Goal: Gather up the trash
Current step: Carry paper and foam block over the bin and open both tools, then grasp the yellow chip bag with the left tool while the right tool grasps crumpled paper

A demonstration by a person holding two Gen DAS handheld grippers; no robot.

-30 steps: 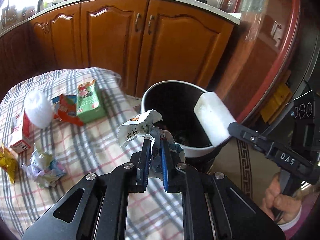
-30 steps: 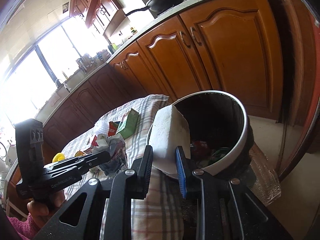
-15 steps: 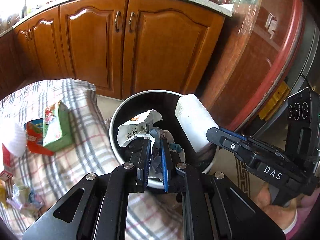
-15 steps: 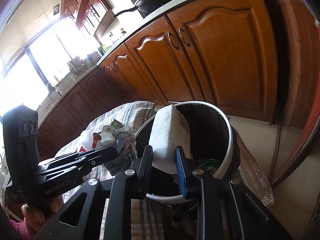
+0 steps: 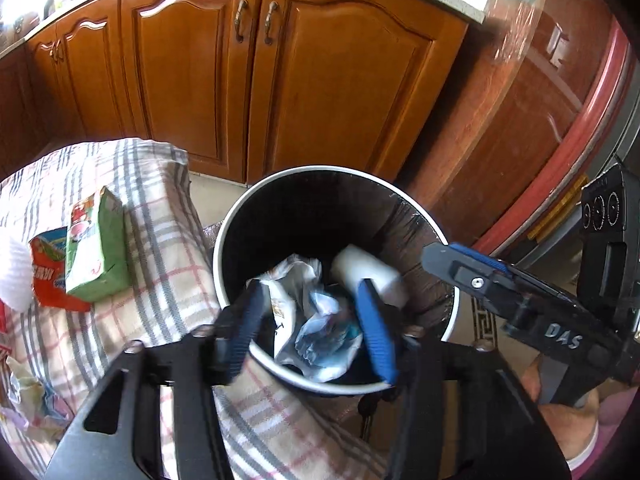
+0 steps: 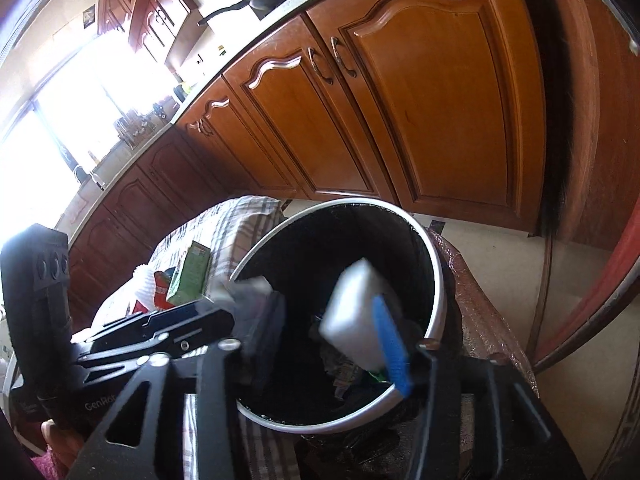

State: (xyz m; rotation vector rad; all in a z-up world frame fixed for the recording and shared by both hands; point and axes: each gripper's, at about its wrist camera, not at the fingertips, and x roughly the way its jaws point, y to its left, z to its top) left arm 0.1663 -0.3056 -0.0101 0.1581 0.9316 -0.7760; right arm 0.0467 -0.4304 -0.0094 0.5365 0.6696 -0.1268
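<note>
Wooden cabinet doors (image 5: pixel 256 80) fill the background ahead of both tools, with a checked tablecloth (image 5: pixel 168 248) spread to the left of our left gripper (image 5: pixel 316 320) and the white-rimmed bin (image 5: pixel 240 224) directly beyond its fingertips. We have the left gripper's jaws spread wide apart, and the crumpled wrapper (image 5: pixel 316 316) sits loose between them, seemingly dropping into the bin's dark mouth. Our right gripper (image 6: pixel 324 332) is likewise apart; the white foam block (image 6: pixel 356 312) appears blurred just inside its blue finger, over the bin opening, and we cannot tell whether it touches that finger.

We judge both pieces are released over the bin, so the main risk is a miss. The foam block is light and broad; if it catches on the blue finger or glances off the rim, it could tip out onto the floor on the far side of our right tool. The wrapper could cling to a finger pad and ride back out when we pull away. Both tools are near each other above one opening, so withdrawing carelessly might knock them together or nudge the bin, which stands close against the cloth-covered table.

More trash waits to the left: a green carton (image 5: pixel 96 248), a red packet (image 5: pixel 48 276) and crumpled paper (image 5: pixel 28 404).
</note>
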